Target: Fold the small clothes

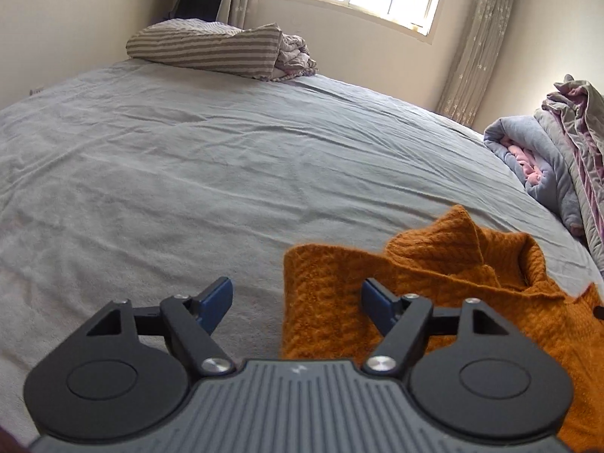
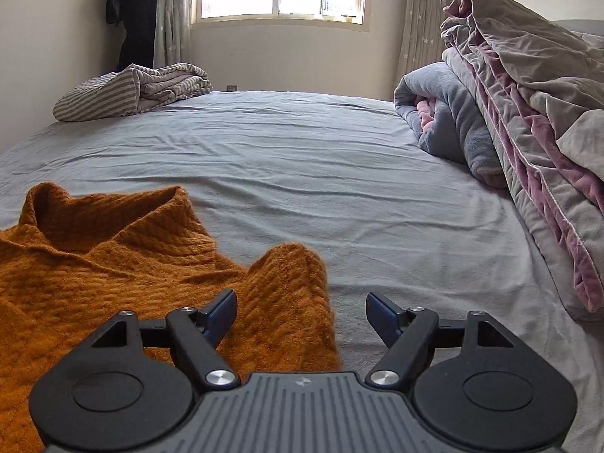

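An orange knit sweater (image 1: pixel 434 283) with a high collar lies on the grey bed sheet (image 1: pixel 188 173). In the left wrist view my left gripper (image 1: pixel 296 307) is open and empty, its jaws straddling the sweater's left shoulder edge. In the right wrist view the same sweater (image 2: pixel 113 271) lies at the lower left. My right gripper (image 2: pixel 302 315) is open and empty, its jaws straddling the sweater's right shoulder edge, with the left fingertip (image 2: pixel 222 315) over the knit.
A striped folded quilt (image 1: pixel 211 47) lies at the far end of the bed below the window. A pile of grey and pink blankets (image 2: pixel 509 124) lies along the right side of the bed. Walls and curtains stand beyond.
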`<state>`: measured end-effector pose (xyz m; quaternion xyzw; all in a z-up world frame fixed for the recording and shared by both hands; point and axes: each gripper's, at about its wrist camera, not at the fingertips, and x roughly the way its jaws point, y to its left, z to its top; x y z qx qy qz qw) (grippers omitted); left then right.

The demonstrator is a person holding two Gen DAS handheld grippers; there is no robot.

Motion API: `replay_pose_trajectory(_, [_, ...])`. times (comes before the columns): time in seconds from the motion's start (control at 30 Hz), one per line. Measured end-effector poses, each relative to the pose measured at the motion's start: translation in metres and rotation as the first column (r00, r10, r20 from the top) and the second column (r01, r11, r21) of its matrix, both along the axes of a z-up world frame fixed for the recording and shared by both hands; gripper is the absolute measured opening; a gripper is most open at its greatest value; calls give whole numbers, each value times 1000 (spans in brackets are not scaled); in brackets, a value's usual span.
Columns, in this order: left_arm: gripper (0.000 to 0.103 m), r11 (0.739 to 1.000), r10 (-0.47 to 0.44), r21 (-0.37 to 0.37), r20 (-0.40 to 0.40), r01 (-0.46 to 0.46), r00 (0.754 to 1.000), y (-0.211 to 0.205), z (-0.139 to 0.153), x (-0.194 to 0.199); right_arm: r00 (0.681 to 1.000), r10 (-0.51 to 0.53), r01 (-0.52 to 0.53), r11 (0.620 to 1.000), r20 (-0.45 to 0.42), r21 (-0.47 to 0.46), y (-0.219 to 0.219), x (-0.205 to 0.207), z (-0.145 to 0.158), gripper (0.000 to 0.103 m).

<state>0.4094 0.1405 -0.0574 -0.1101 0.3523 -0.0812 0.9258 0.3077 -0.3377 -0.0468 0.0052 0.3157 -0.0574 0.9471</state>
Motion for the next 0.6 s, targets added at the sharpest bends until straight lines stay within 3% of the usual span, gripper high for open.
replay_pose_trajectory(0.03, [44, 999, -10, -46, -23, 9, 1000, 2, -3, 3, 1000, -10, 10, 1000, -2, 18, 0, 2, -3, 67])
replay_pose_trajectory(0.07, [26, 995, -22, -95, -43, 17, 999, 2, -5, 5, 1000, -12, 12, 999, -4, 37, -1, 3, -5, 54])
replay_pose_trajectory(0.1, [22, 994, -17, -113, -38, 13, 999, 1, -5, 4, 1000, -3, 3, 997, -5, 74, -3, 3, -7, 34])
replay_pose_trajectory(0.13, [11, 995, -11, -103, -15, 10, 1000, -2, -2, 2, 1000, -7, 7, 996, 2, 85, -2, 2, -8, 27])
replay_pose_trajectory(0.17, [10, 996, -10, -85, 20, 12, 1000, -6, 2, -2, 1000, -8, 7, 997, 14, 76, 1, 0, -7, 17])
replay_pose_trajectory(0.2, [9, 996, -8, -85, 54, 13, 999, -7, 6, -5, 999, 3, -6, 998, 43, 66, 3, -5, -5, 16])
replay_pose_trajectory(0.47, [8, 988, 92, -144, 274, -53, 957, -9, 35, -9, 955, -31, 38, 999, 294, -18, 5, -20, 29, 12])
replay_pose_trajectory(0.6, [8, 986, 147, -124, 287, -116, 947, -16, 27, 13, 934, -68, 83, 996, 350, -28, 4, 2, 31, 12])
